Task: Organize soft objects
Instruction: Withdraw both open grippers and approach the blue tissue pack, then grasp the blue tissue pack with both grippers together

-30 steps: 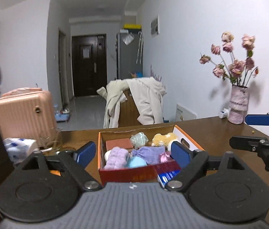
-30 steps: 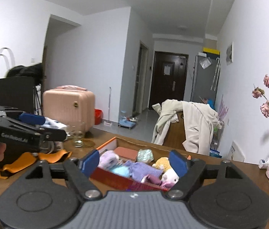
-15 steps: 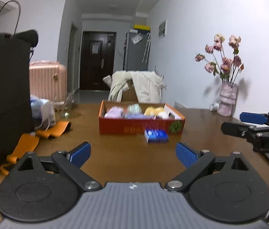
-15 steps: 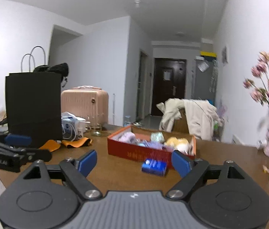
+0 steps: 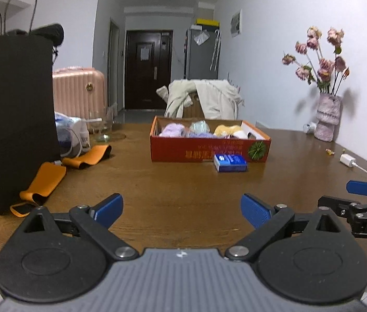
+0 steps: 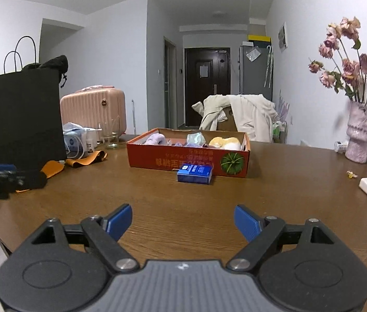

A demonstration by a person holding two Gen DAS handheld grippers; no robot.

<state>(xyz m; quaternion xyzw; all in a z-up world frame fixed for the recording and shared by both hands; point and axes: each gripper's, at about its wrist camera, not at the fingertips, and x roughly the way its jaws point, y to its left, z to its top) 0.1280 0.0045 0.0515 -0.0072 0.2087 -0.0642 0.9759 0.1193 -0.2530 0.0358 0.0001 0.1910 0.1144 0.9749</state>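
Observation:
A red cardboard box (image 5: 209, 150) stands on the far middle of the brown table (image 5: 173, 189). It holds several soft objects: a purple one (image 5: 171, 130), a pale green one (image 5: 199, 126) and a yellow one (image 5: 226, 130). The box also shows in the right wrist view (image 6: 188, 160). My left gripper (image 5: 182, 209) is open and empty, low over the table's near part, far from the box. My right gripper (image 6: 183, 221) is open and empty, also near the front edge. The right gripper shows at the right in the left wrist view (image 5: 349, 195).
A blue packet (image 5: 230, 162) lies in front of the box. A black paper bag (image 5: 14, 119), orange pouches (image 5: 43, 182), a plastic bag and a glass (image 5: 102, 130) stand at the left. A vase of flowers (image 5: 327, 119) and a white charger (image 5: 347, 160) are at the right.
Both grippers have pulled back from over the box to the table's near edge and dropped lower. The box now looks far away. Both stay open and empty.

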